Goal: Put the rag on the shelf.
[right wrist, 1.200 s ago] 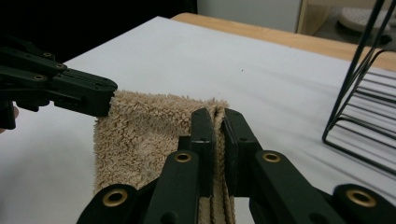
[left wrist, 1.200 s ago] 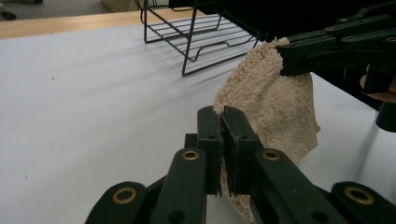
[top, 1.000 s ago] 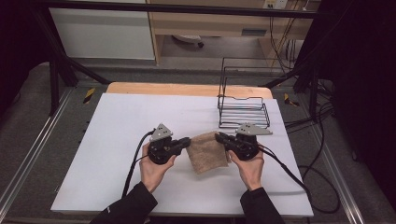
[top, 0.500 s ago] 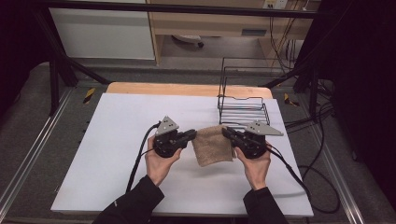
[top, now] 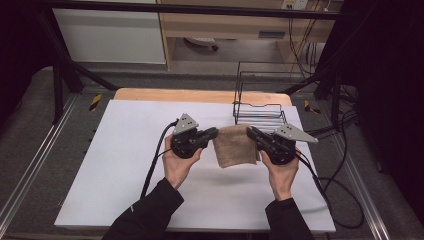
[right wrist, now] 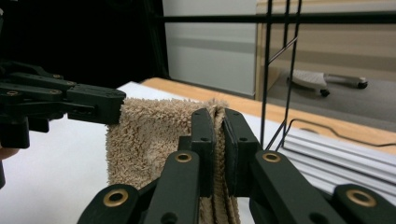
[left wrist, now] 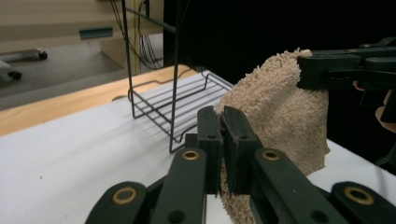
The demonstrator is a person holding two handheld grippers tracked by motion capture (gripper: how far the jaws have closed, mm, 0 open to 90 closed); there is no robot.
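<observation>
While both hands hover above the white table (top: 125,165), the left gripper (top: 214,133) and right gripper (top: 251,133) each pinch an upper corner of the tan towel (top: 234,146), left of the wire rack (top: 260,107).

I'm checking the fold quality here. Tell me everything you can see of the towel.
The towel is a small beige terry cloth, fluffy and looped, folded into layers, as the doubled edge in the right gripper view shows. It hangs above the white table, in front of the wire rack. The left gripper is shut on one upper corner and the right gripper on the other, so its top edge is stretched between them and the rest hangs down.
</observation>
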